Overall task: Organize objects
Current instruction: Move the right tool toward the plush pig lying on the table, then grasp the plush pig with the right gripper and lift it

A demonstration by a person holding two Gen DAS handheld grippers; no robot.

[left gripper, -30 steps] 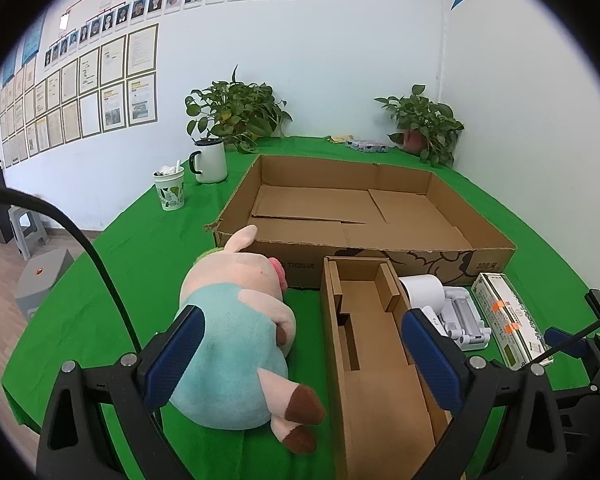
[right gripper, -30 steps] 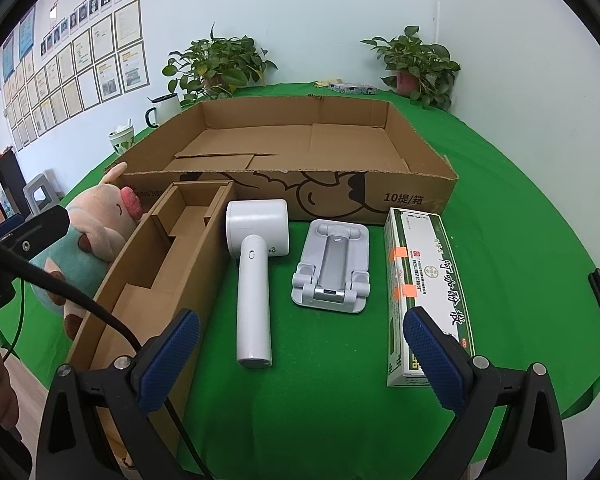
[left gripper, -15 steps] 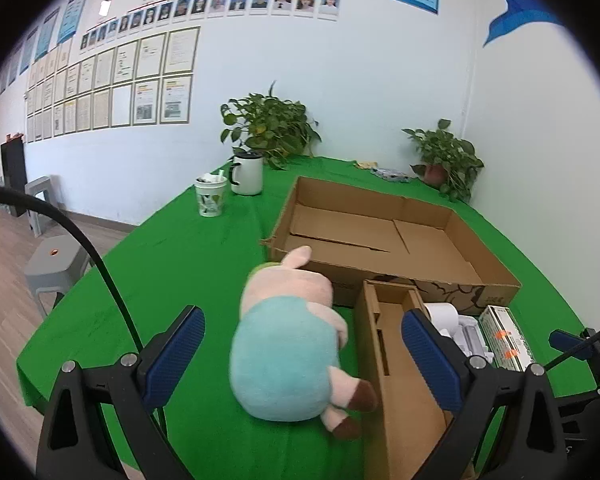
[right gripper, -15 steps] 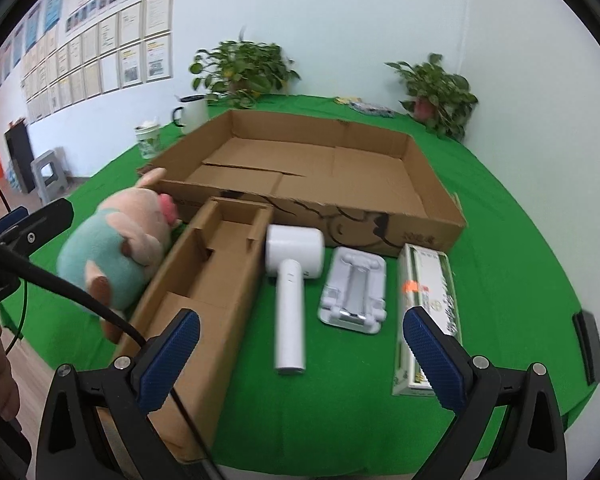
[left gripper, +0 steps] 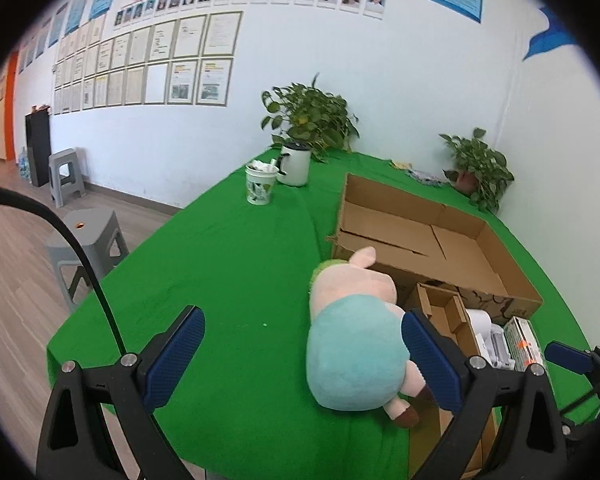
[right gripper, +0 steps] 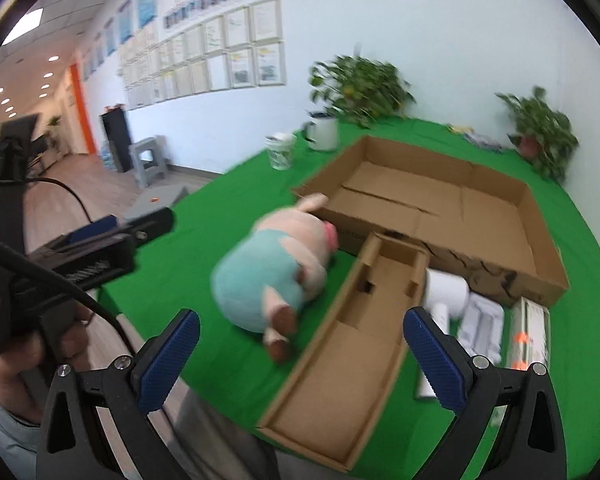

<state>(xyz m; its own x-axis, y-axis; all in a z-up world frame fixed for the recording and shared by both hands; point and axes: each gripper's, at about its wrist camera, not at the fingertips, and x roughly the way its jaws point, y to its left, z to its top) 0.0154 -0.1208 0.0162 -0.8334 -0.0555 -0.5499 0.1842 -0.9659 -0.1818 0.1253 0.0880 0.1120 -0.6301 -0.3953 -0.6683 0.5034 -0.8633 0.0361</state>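
The left claw [left gripper: 302, 354] hangs with its blue-padded fingers [left gripper: 175, 356] spread wide and nothing between them, above the near edge of the green-covered desk [left gripper: 220, 264]. The right claw [right gripper: 300, 354] is likewise spread wide and holds nothing; it hovers over the near end of the long narrow cardboard box [right gripper: 352, 336]. In the right wrist view, the person's hand [right gripper: 24, 356] grips the handle of the left claw at the far left. Just ahead of the left claw, the plush pig [left gripper: 356, 344] in a pale blue outfit lies on its side on the desk, touching the left wall of the long narrow cardboard box and with its head close to the corner of the large open cardboard box [left gripper: 436, 248], which sits farther back. To the right of the narrow box lie a white handheld device [right gripper: 444, 300], a white folding stand [right gripper: 482, 326] and a white and green carton [right gripper: 530, 330], side by side, in front of the large box. Beyond, toward the wall, a patterned paper cup [left gripper: 261, 184] and a white mug [left gripper: 295, 164] stand near a leafy potted plant [left gripper: 310, 116]; a second potted plant [left gripper: 478, 166] sits in the far right corner. The right wrist view is motion-blurred.
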